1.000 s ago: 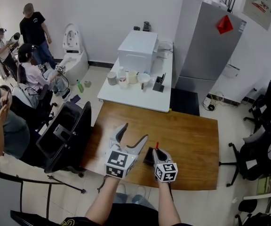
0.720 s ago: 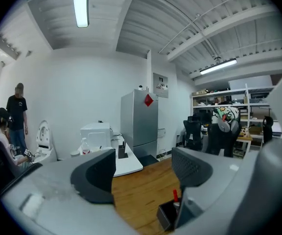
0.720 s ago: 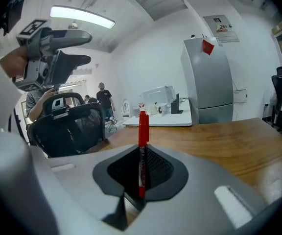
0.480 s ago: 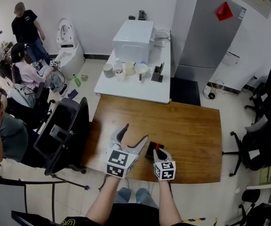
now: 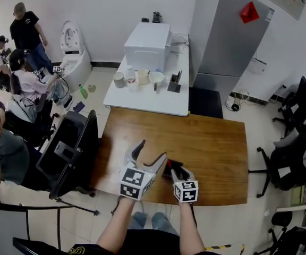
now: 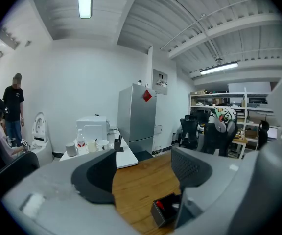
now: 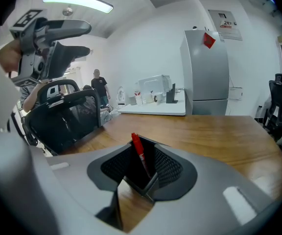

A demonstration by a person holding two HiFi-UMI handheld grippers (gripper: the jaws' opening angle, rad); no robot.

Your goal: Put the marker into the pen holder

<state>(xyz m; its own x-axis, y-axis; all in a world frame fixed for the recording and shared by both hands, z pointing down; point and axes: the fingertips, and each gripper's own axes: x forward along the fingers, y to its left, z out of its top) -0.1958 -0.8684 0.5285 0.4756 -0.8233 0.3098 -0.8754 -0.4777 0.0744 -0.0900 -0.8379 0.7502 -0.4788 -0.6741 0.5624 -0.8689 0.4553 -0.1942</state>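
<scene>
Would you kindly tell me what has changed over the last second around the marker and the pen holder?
The right gripper lowered the red marker into the pen holder, and its jaws have just opened, letting it go; the marker now leans inside the holder between the parted jaws, untouched. The pen holder kept its place on the wooden table.

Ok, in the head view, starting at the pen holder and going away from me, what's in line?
Pen holder → wooden table → white table → white box on it → back wall.
</scene>
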